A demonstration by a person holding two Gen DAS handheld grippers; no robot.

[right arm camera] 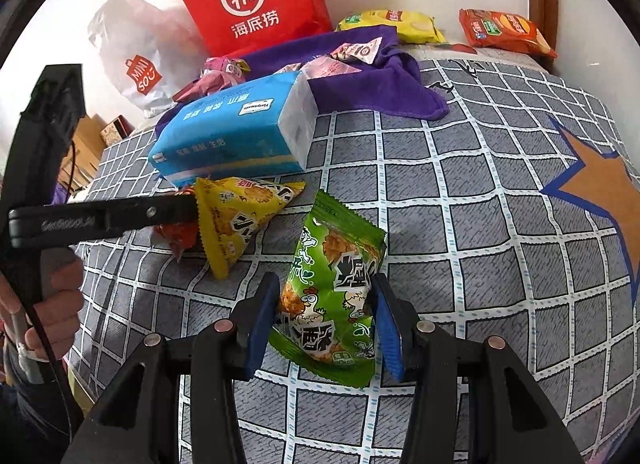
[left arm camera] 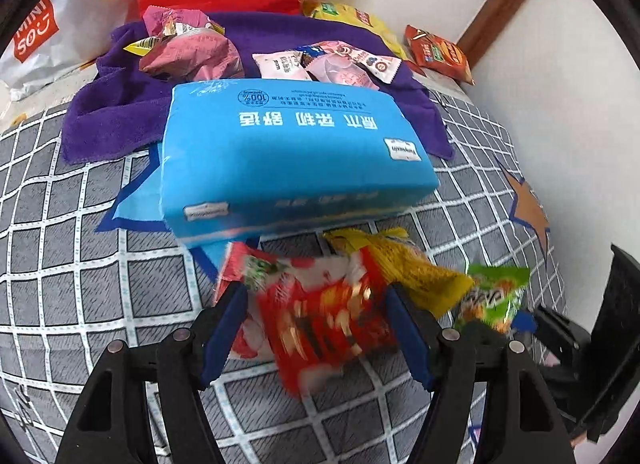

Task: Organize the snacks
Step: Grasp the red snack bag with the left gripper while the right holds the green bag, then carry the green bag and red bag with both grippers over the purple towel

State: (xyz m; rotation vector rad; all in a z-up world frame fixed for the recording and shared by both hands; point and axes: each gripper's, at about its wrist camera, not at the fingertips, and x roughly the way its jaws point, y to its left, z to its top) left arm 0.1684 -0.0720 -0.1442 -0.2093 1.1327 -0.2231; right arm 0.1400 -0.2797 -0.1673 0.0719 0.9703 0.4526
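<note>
A red snack packet [left arm camera: 320,324], blurred, spans the gap between the blue pads of my left gripper [left arm camera: 314,292], which is shut on it. A yellow triangular packet [left arm camera: 404,264] [right arm camera: 240,216] lies just beyond the right finger. From the right wrist view the left gripper [right arm camera: 188,204] shows side-on, with the red packet [right arm camera: 178,236] hanging under its tip. My right gripper [right arm camera: 324,280] is shut on a green chicken-print snack packet [right arm camera: 332,288] [left arm camera: 496,296], held low over the checked bed sheet [right arm camera: 460,224].
A blue tissue pack [left arm camera: 288,152] [right arm camera: 232,132] lies just behind the packets. Beyond it a purple towel [left arm camera: 120,112] carries several pink snacks [left arm camera: 188,52]. A red paper bag [right arm camera: 256,0], a white shopping bag [right arm camera: 136,64], a yellow chips bag [right arm camera: 392,24] and an orange one [right arm camera: 504,32] line the wall.
</note>
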